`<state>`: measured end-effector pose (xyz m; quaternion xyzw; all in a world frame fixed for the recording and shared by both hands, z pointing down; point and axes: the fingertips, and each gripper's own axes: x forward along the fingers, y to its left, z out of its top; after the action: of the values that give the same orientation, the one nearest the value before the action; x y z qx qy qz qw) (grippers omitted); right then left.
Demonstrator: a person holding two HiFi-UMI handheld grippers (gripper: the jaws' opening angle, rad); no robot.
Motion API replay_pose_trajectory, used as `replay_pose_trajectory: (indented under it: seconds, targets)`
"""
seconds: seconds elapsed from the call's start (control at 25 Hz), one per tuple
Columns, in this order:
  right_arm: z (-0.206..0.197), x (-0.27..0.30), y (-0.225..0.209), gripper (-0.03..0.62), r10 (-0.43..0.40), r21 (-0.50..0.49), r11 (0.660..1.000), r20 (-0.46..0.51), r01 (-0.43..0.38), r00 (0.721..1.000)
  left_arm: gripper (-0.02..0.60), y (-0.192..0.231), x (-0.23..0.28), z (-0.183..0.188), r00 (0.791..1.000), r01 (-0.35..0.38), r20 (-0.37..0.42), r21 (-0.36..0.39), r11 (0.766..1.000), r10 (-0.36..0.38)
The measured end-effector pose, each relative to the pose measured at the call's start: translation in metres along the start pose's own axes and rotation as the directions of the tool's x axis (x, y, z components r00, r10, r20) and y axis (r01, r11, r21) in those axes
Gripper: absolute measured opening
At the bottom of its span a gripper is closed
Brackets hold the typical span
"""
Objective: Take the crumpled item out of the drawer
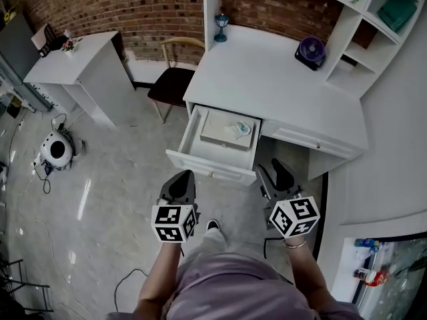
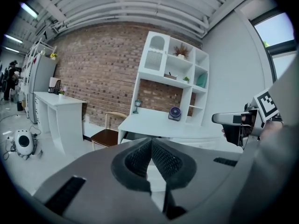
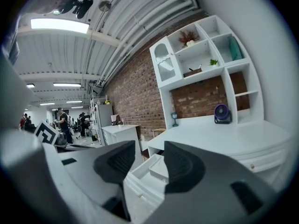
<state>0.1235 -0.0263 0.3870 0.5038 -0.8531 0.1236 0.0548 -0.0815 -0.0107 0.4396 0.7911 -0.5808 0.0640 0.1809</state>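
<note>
The white desk (image 1: pixel 267 79) has one drawer (image 1: pixel 193 135) pulled open. Inside lies a flat pale box (image 1: pixel 217 131) with a crumpled, light bluish-white item (image 1: pixel 239 130) at its right end. Both grippers hover over the floor short of the drawer front. My left gripper (image 1: pixel 183 174) is shut, its pads meeting at the tips (image 2: pixel 151 146) with nothing between them. My right gripper (image 1: pixel 271 168) is open and empty (image 3: pixel 149 160); past its jaws I see the drawer (image 3: pixel 140 169) and the box (image 3: pixel 159 168). The crumpled item is not clear in the gripper views.
A wooden chair (image 1: pixel 175 82) stands left of the desk, a white side table (image 1: pixel 80 65) farther left. A purple fan (image 1: pixel 310 51) and a blue lamp (image 1: pixel 221 27) sit on the desk. A round white device (image 1: pixel 57 149) with cables lies on the floor.
</note>
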Motion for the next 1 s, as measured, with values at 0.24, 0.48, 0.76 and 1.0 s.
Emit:
replay_pose_trajectory:
  seconds: [0.24, 0.48, 0.76, 1.0]
  targets:
    - [0.007, 0.032, 0.006, 0.199, -0.01, -0.017, 1.0, -0.004, 0.01, 1.0, 0.0, 0.027, 0.016, 0.008, 1.0, 0.001, 0.004, -0.013, 1.0, -0.001]
    - [0.01, 0.051, 0.003, 0.201, -0.013, -0.036, 0.999, -0.016, 0.013, 1.0, 0.0, 0.041, 0.027, 0.01, 1.0, -0.001, -0.001, -0.023, 1.0, 0.001]
    - [0.014, 0.075, -0.007, 0.202, -0.005, -0.056, 0.998, -0.017, 0.004, 1.0, 0.0, 0.051, 0.041, 0.013, 1.0, -0.012, 0.004, -0.026, 1.0, 0.012]
    - [0.018, 0.1, -0.018, 0.204, 0.012, -0.063, 0.998, -0.023, -0.014, 1.0, 0.0, 0.059, 0.054, 0.021, 1.0, -0.025, 0.003, -0.019, 1.0, 0.025]
